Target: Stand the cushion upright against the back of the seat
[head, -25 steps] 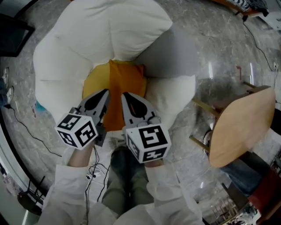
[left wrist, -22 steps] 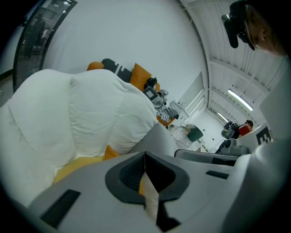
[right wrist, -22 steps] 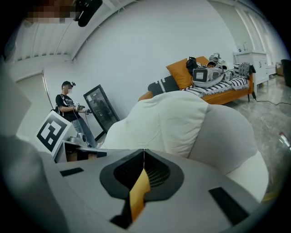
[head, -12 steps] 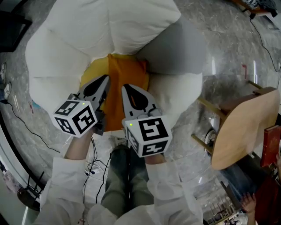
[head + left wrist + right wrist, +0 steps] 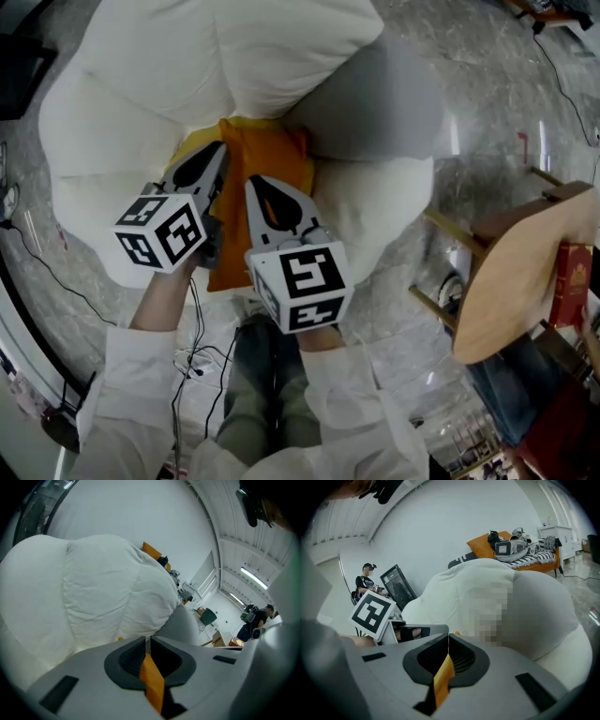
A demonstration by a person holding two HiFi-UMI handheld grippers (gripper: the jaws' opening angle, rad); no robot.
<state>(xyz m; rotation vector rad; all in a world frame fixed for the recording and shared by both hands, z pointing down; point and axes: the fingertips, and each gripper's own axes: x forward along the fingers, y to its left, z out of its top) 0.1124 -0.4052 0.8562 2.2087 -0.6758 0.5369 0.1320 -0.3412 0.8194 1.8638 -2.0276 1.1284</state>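
Note:
The orange and yellow cushion [image 5: 270,161] lies in the hollow of the white puffy seat [image 5: 122,178], below its tall white back [image 5: 234,52]. My left gripper [image 5: 217,153] is shut on the cushion's left part, and a strip of orange cloth [image 5: 153,682] shows between its jaws. My right gripper [image 5: 254,184] is shut on the cushion nearer its middle, with an orange fold [image 5: 442,677] pinched between its jaws too. The two grippers stand side by side, both pointing at the seat's back [image 5: 103,588]. The left gripper's marker cube [image 5: 372,611] shows in the right gripper view.
A grey padded part [image 5: 375,98] adjoins the white back on the right. A wooden stool [image 5: 520,267] stands on the marble floor at right, with a red thing [image 5: 569,281] beside it. Cables [image 5: 56,281] trail on the floor at left. My legs [image 5: 267,375] are below.
Both grippers, holding the cushion, have shifted forward and down toward the seat's hollow. The cushion has moved with them, closer to the white back.

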